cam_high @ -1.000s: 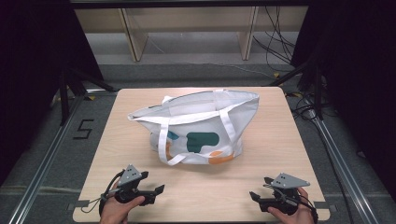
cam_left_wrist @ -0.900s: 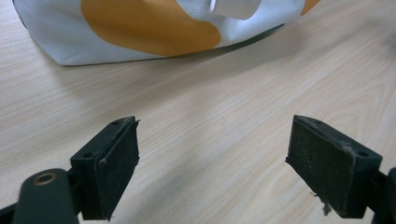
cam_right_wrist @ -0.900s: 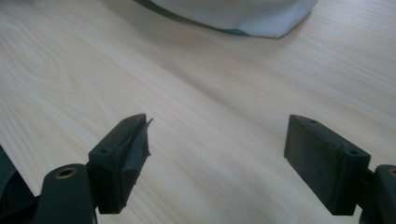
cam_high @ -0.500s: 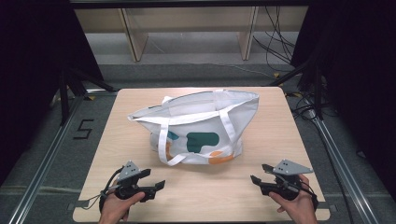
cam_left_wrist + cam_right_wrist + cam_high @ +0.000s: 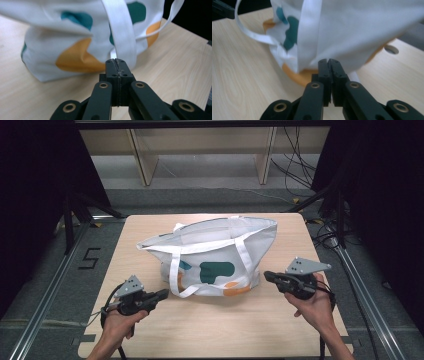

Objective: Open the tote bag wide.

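Note:
A white tote bag (image 5: 215,255) with teal and orange patches lies on its side in the middle of the wooden table (image 5: 150,330), mouth toward the left, white straps draped over its front. My left gripper (image 5: 163,294) is shut and empty, its tips just left of the bag's lower strap loop (image 5: 123,37). My right gripper (image 5: 267,276) is shut and empty too, held close to the bag's right bottom corner (image 5: 352,32). Both jaw pairs are pressed together in the gripper views, at the left gripper (image 5: 116,61) and the right gripper (image 5: 328,61).
The table has bare wood in front of the bag and on both sides. Wooden shelving (image 5: 200,150) stands beyond the far edge, cables (image 5: 295,165) trail on the floor at the back right, and metal rails (image 5: 45,305) run along both table sides.
Both hands have come forward from the table's front edge toward the bag. The right gripper travelled farther, up to the bag's right end. The bag has not moved.

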The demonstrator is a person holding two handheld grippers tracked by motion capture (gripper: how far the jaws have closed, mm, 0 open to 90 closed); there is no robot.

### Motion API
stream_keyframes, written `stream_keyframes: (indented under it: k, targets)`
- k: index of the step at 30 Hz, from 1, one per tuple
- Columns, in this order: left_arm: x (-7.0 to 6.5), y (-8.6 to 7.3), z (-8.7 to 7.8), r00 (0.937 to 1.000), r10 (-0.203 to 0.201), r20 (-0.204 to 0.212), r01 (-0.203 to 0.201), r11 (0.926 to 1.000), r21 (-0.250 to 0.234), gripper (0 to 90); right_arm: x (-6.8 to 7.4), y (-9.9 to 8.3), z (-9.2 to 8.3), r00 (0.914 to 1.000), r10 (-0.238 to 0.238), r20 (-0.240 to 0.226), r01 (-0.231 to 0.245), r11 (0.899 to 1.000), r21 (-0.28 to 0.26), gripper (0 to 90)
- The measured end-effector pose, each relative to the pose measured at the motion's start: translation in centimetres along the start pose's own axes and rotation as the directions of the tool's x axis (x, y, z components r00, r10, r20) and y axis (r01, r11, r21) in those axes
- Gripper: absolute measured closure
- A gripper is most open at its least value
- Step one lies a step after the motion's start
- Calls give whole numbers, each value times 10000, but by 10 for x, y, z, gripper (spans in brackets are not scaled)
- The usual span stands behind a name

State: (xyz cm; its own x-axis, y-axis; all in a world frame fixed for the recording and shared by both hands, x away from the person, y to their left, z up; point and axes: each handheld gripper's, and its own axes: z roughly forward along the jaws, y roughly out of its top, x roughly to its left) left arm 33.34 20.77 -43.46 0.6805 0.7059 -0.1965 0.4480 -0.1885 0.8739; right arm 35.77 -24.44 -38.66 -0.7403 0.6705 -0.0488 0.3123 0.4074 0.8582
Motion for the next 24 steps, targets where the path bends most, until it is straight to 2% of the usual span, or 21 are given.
stream_keyframes:
  k: [3,6,9,11,12,13,17,19,20,22,23,24]
  targets:
    - [5,19,-5,9998,-13,194,17,9998,-206,895,-4,20,3,9996,-272,5,272,9995,-181,900]
    - [9,40,-8,9999,14,125,-10,9996,-273,895,-7,37,5,9993,-358,-71,356,9989,-296,900]
    - [13,63,-8,9998,167,48,-165,9993,-347,895,-10,55,8,9988,-473,113,479,9969,-619,900]
    - [16,79,-7,9998,205,11,-204,9988,-437,895,-15,68,8,9982,-593,13,593,9966,-577,900]
    - [17,87,-5,9997,246,-75,-249,9986,-476,895,-15,74,9,9991,-425,43,427,9975,-570,900]
    - [19,95,-4,9992,347,-191,-356,9982,-474,894,-17,80,10,9985,-543,82,547,9966,-621,900]
    - [25,122,6,9986,404,-331,-420,9979,-487,894,-21,104,17,9963,-809,274,823,9950,-564,900]
    - [29,132,13,9980,389,-505,-411,9982,-431,894,-23,113,24,9965,-784,274,797,9957,-472,900]
    - [31,136,18,9981,336,-520,-357,9986,-396,894,-26,118,27,9955,-878,347,893,9951,-421,900]
    - [36,141,28,9970,349,-692,-369,9989,-276,894,-29,124,36,9965,-763,329,768,9970,-141,900]
    - [39,142,33,9970,301,-712,-315,9994,-173,894,-29,125,41,9966,-681,462,693,9973,-257,900]
    - [41,143,39,9975,187,-679,-198,9997,-158,894,-31,127,46,9971,-654,385,656,9978,-53,900]
